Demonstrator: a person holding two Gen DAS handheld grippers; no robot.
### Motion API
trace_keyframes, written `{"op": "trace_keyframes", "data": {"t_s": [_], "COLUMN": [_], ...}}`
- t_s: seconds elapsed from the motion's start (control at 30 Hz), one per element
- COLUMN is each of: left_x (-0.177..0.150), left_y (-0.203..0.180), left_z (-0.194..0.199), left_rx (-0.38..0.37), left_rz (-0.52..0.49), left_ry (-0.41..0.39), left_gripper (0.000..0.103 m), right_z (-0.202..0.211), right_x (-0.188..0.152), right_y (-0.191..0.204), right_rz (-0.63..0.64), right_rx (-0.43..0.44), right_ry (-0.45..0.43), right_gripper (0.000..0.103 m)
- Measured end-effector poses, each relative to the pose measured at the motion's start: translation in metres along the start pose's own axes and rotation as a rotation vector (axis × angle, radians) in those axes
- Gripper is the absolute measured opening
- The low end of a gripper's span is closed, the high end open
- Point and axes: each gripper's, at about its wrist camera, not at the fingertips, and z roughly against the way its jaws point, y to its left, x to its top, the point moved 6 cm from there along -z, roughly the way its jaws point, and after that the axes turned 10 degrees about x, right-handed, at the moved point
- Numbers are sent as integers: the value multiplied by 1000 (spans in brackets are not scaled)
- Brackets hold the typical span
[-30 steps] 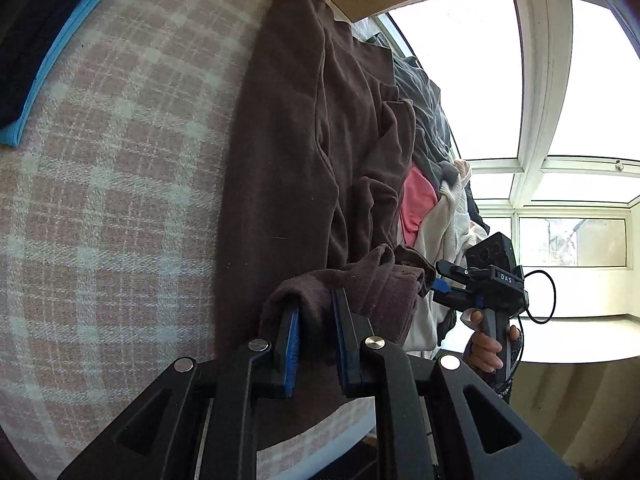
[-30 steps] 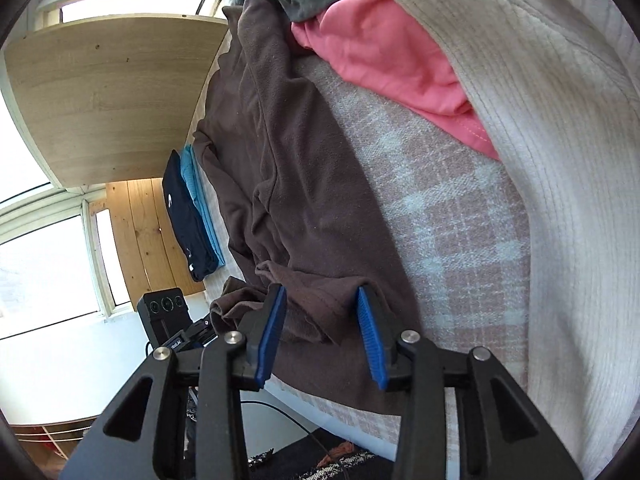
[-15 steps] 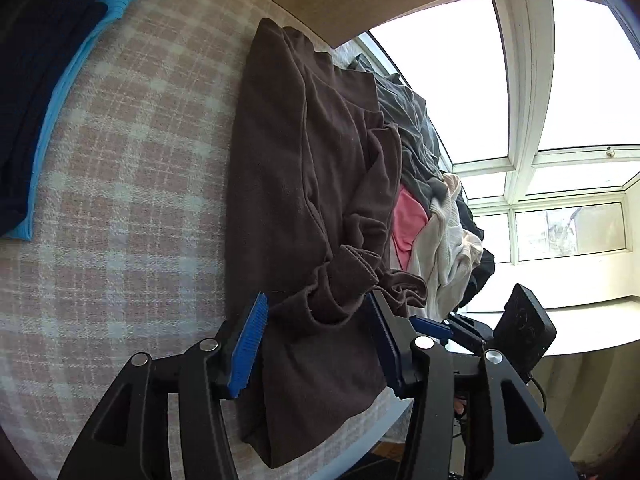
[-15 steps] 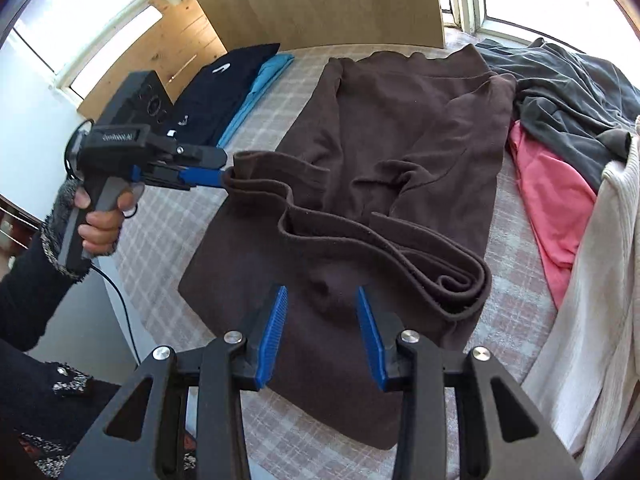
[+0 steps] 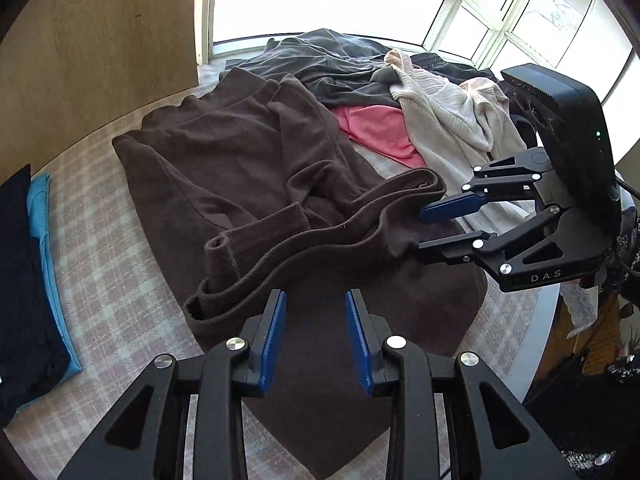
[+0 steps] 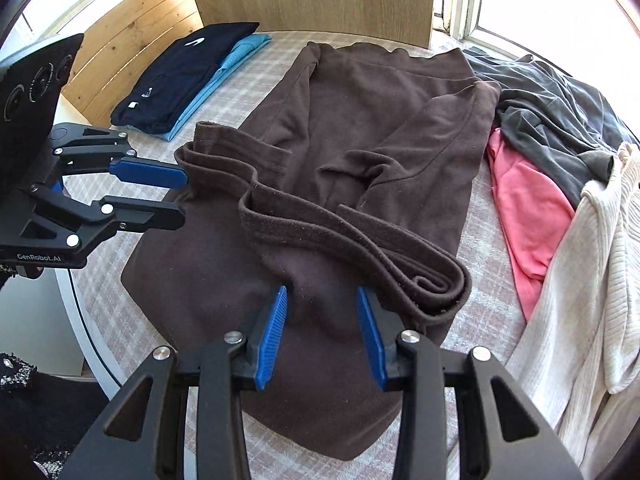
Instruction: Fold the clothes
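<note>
Honestly, the brown top (image 6: 360, 128) lies spread on the bed (image 6: 256, 68), hem band bunched mid-fold. Both grippers, left (image 5: 316, 338) and right (image 6: 322, 336), gape empty, so that loose hem could flop back down.

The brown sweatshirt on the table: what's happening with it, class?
A person is folding the brown sweatshirt on the checked tablecloth with two handheld grippers. The left gripper and right gripper are both at its doubled-over hem, jaws open. Folded navy and blue tops lie aside; unfolded clothes wait.
</note>
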Motion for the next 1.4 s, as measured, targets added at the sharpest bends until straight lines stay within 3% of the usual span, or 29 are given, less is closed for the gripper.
{"op": "trace_keyframes", "data": {"t_s": [0.1, 0.2, 0.3, 0.4, 0.53, 0.63, 0.77, 0.87, 0.93, 1.03, 1.2, 1.33, 1.4], "left_x": [3, 0, -1, -2, -1, 0, -9, -26, -38, -55, -81, -87, -87], "left_y": [13, 27, 32, 37, 28, 20, 27, 26, 26, 25, 23, 13, 11], "left_z": [-22, -39, -35, -26, -20, -18, -37, -22, -12, 4, 25, 4, 2], "left_rx": [28, 53, 42, 30, 32, 37, -2, -36, -58, -92, -141, -119, -124], "left_rz": [44, 49, 69, 92, 66, 38, 69, 119, 152, 201, 280, 300, 312], "left_ry": [45, 82, 71, 51, 30, 15, 31, 39, 45, 53, 71, 117, 117], "left_gripper": [25, 6, 5, 5, 12, 16, 18, 17, 28, 46, 46, 45, 37], "right_z": [-1, -8, -21, -10, 18, 0, -40, -23, 5, 43, 47, 27, 17], "right_x": [1, 3, 0, 2, 13, 19, 18, 15, 4, -31, -81, -93, -94], "right_y": [-8, -20, -38, -41, -24, -12, -22, -22, -26, -45, -64, -53, -46], "right_rz": [-23, -40, -58, -94, -69, -10, -27, -69, -115, -192, -324, -287, -250], "right_rx": [-8, -30, -59, -23, 23, 13, 33, 85, 139, 91, 124, 130, 116], "right_ry": [-6, -2, 33, 16, -81, -41, 19, 2, -52, -95, -72, -6, 25], "right_gripper": [36, 36, 34, 33, 33, 33, 35, 35, 35, 40, 40, 40, 40]}}
